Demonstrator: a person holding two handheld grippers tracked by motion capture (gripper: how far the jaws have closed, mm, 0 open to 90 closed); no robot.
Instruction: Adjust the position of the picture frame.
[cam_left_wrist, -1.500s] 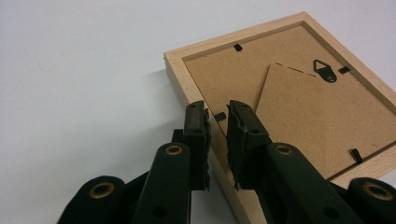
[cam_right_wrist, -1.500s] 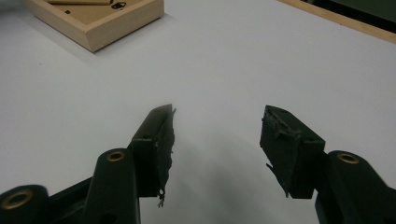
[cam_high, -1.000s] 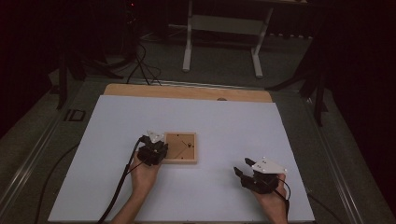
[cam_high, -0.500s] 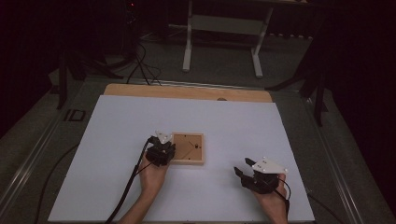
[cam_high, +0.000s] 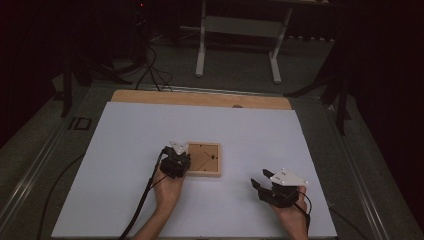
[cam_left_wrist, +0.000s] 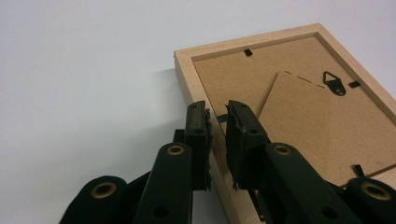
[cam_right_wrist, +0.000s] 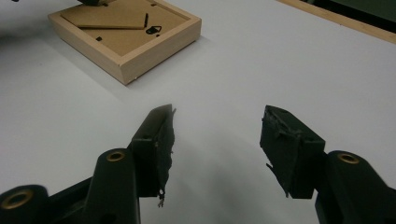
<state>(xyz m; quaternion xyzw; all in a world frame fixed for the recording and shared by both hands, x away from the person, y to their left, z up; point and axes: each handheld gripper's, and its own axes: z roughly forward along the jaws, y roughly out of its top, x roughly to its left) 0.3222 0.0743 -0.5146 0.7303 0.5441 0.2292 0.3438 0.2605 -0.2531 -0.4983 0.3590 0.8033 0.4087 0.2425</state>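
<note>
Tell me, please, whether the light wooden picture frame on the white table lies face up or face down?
Face down: the light wooden picture frame shows its brown backing board, black hanger and retaining clips upward.

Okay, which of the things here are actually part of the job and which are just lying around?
Part of the job:
- wooden picture frame, lying back up on the white table
- left gripper, its jaws astride the frame's near rail
- right gripper, open, resting apart from the frame

Just lying about:
- metal stand on the floor beyond the table
- cables on the floor
</note>
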